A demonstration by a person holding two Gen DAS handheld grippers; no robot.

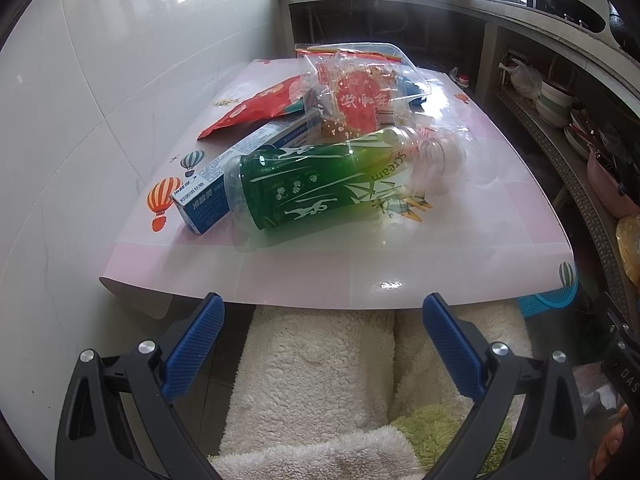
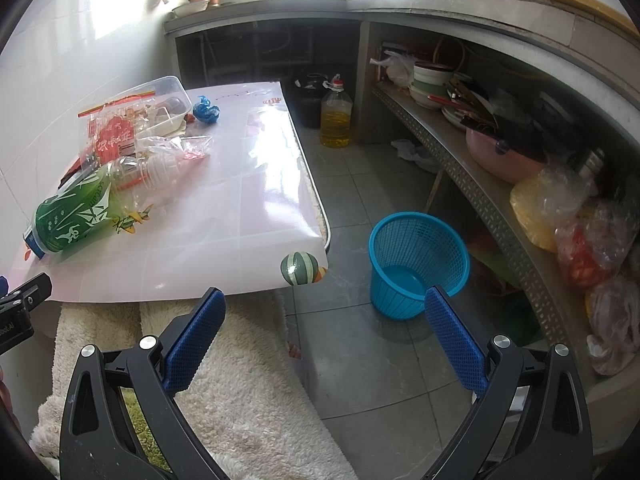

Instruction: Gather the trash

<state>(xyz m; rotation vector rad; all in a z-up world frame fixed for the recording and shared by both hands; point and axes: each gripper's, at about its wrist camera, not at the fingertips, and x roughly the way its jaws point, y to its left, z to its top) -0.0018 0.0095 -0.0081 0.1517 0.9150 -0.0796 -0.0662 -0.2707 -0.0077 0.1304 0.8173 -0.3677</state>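
Note:
A pile of trash lies on the pink table (image 1: 320,272): a green-labelled plastic bottle (image 1: 312,184) on its side, a blue-white carton (image 1: 240,172), a red snack bag (image 1: 256,108), a clear printed bag (image 1: 356,96) and a clear plastic tray (image 1: 384,56). The bottle (image 2: 80,212), the tray (image 2: 168,104) and a crumpled blue wrapper (image 2: 206,110) show in the right wrist view. A blue mesh bin (image 2: 416,260) stands on the floor right of the table. My left gripper (image 1: 322,308) is open and empty before the table's front edge. My right gripper (image 2: 324,304) is open and empty, between table corner and bin.
A fluffy white cloth (image 1: 320,368) lies below the table's front edge. A tiled wall (image 1: 80,120) is on the left. A concrete counter with shelves (image 2: 480,148) of bowls and bags runs along the right. An oil bottle (image 2: 336,116) stands on the grey tiled floor (image 2: 360,360).

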